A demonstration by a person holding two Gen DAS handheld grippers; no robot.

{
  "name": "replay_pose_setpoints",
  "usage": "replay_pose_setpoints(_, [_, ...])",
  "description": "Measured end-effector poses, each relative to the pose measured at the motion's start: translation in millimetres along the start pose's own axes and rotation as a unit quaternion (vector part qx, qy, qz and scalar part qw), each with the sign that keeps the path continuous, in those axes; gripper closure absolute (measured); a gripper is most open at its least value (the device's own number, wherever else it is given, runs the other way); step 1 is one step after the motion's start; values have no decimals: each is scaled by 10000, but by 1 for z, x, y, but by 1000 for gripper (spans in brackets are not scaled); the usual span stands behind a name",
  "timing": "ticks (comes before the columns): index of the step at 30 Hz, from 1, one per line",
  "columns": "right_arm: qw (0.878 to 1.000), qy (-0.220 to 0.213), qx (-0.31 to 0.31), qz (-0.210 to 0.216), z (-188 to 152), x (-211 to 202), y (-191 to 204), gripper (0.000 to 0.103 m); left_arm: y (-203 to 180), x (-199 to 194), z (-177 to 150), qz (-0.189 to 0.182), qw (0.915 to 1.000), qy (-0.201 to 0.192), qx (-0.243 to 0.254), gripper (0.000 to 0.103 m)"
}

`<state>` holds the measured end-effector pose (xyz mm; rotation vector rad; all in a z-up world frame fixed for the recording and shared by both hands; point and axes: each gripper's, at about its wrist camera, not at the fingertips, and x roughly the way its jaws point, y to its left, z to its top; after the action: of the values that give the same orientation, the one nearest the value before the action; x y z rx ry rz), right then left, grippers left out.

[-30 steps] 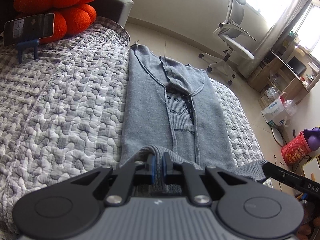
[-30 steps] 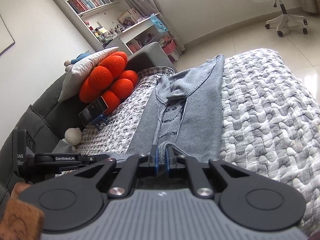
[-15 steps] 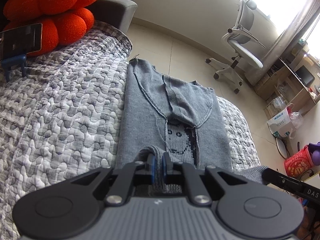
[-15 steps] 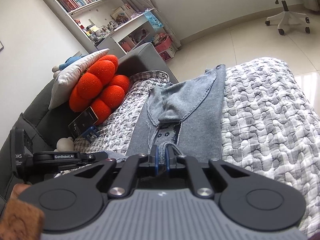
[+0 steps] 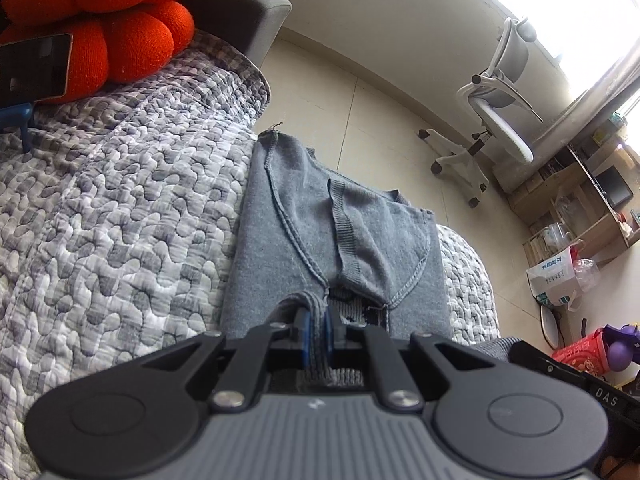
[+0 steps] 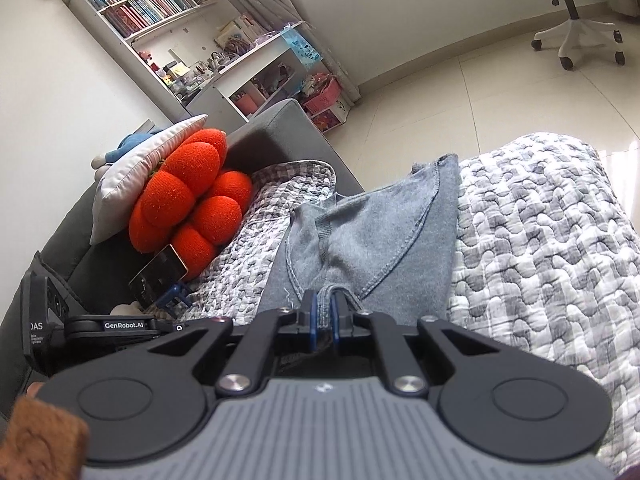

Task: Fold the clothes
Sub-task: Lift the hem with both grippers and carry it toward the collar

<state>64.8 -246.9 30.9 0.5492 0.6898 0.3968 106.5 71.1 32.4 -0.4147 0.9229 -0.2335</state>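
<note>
Carried farther over the sweater [image 5: 280, 248], both grippers, left [image 5: 317, 330] and right [image 6: 323, 320], keep their fingers pinched on its hem.

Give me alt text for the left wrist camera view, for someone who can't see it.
The left hand-held gripper is shut on the ribbed hem of a grey sweater that lies lengthwise on a grey-and-white quilted bed cover. An orange cushion and a propped phone sit at upper left; a white office chair stands on the tiled floor beyond.
</note>
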Motion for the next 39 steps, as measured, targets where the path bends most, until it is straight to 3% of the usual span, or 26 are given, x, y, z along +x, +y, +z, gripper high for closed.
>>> replay_pose_setpoints(30, [9995,-276,120,-4,66,64,-13,93,7,62,84,-66,9995,-6,-312,96])
replay_pose_setpoints(39, [9990,-403,159,-112,93,83,-25,93,-6,92,124,180,9997,-49,-132,96])
